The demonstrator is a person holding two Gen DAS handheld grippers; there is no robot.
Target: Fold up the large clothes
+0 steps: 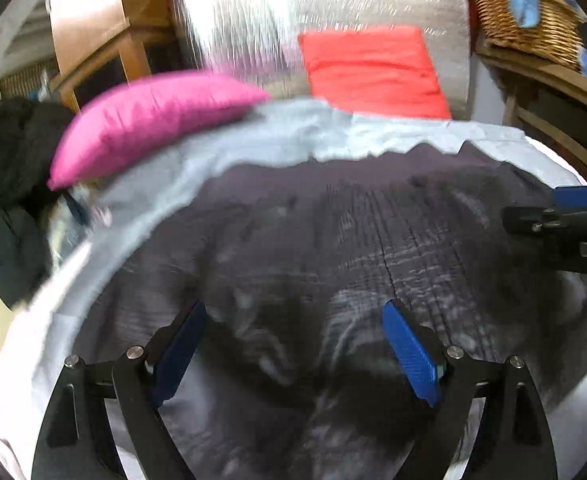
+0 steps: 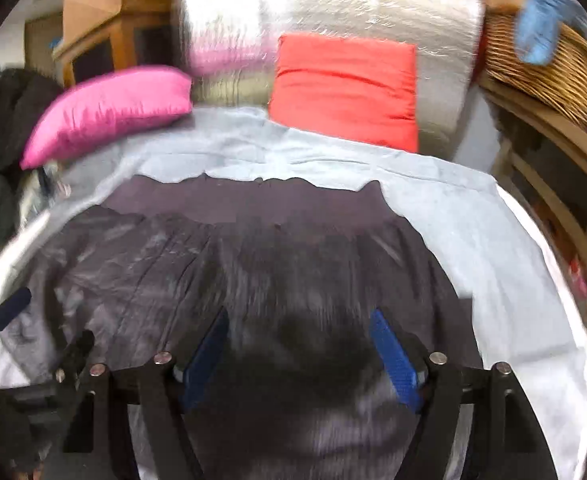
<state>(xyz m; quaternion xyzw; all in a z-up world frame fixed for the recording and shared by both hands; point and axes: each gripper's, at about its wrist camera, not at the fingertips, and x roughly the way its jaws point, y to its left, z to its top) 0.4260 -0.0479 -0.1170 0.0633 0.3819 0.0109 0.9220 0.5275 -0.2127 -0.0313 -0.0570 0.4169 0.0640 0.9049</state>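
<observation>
A large dark grey garment [image 1: 353, 240] lies spread flat on a pale blue sheet [image 1: 253, 136]; it also shows in the right wrist view [image 2: 253, 264], with its waistband at the far edge. My left gripper [image 1: 293, 344] hovers open over the near part of the garment, holding nothing. My right gripper [image 2: 299, 352] is open over the same garment, further right, also empty. The right gripper shows at the right edge of the left wrist view [image 1: 565, 216], and the left gripper at the lower left of the right wrist view [image 2: 21, 344]. Both views are motion-blurred.
A pink cushion [image 1: 149, 124] and a red cushion [image 1: 373, 68] lie at the far end against a silvery backrest [image 1: 293, 12]. Dark clothes [image 1: 9, 168] are piled at left. A wicker basket [image 1: 525, 20] sits on wooden furniture at right.
</observation>
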